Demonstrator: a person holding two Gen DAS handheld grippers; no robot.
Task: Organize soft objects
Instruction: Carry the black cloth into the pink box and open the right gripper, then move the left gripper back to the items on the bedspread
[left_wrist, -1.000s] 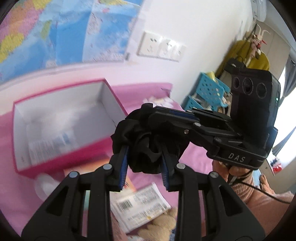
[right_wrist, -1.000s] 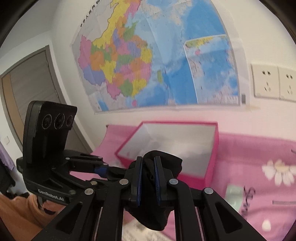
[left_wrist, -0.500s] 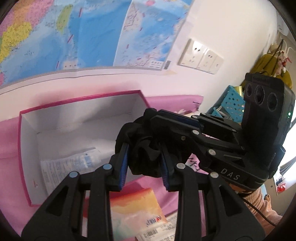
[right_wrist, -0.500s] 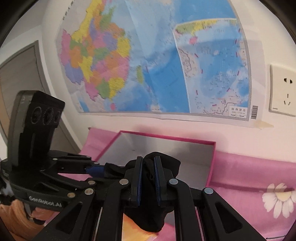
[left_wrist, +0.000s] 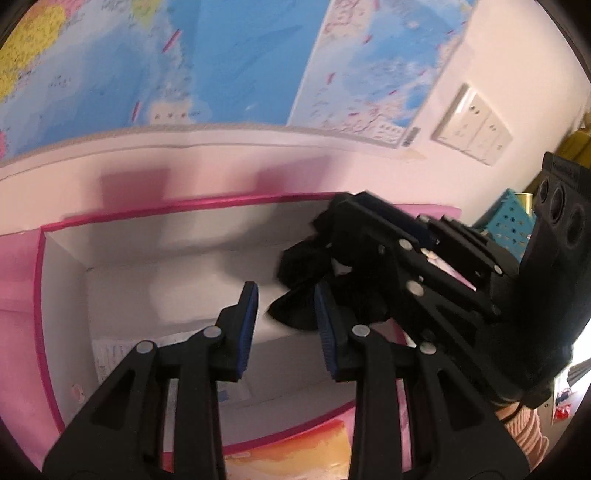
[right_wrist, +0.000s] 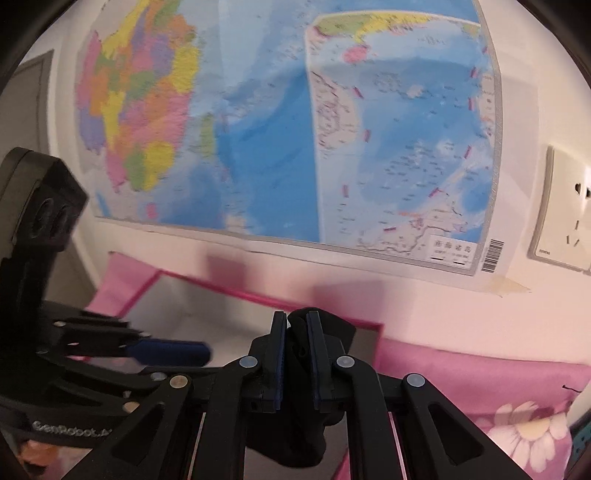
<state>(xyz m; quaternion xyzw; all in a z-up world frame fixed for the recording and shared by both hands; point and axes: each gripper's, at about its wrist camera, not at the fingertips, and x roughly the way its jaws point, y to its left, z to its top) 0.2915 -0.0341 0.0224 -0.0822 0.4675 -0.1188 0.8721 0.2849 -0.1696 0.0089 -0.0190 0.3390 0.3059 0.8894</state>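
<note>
A black soft cloth (left_wrist: 306, 284) hangs over the open pink-edged white box (left_wrist: 62, 280). My right gripper (right_wrist: 295, 354) is shut on the cloth (right_wrist: 295, 435), which droops below its jaws; it enters the left wrist view (left_wrist: 373, 236) from the right. My left gripper (left_wrist: 286, 325) is open, its jaws apart with nothing between them, just left of the cloth and above the box floor. The left gripper's blue-padded finger (right_wrist: 166, 352) shows at the left of the right wrist view.
The box sits on a pink flowered cover (right_wrist: 480, 391) against a white wall with a large map (right_wrist: 295, 122) and sockets (left_wrist: 472, 125). A paper packet (left_wrist: 122, 354) lies in the box. An orange packet (left_wrist: 295, 454) lies before it. Blue baskets (left_wrist: 513, 221) stand right.
My left gripper has opened and let go of the black cloth. Both grippers have moved forward over the box; the right gripper still holds the cloth.
</note>
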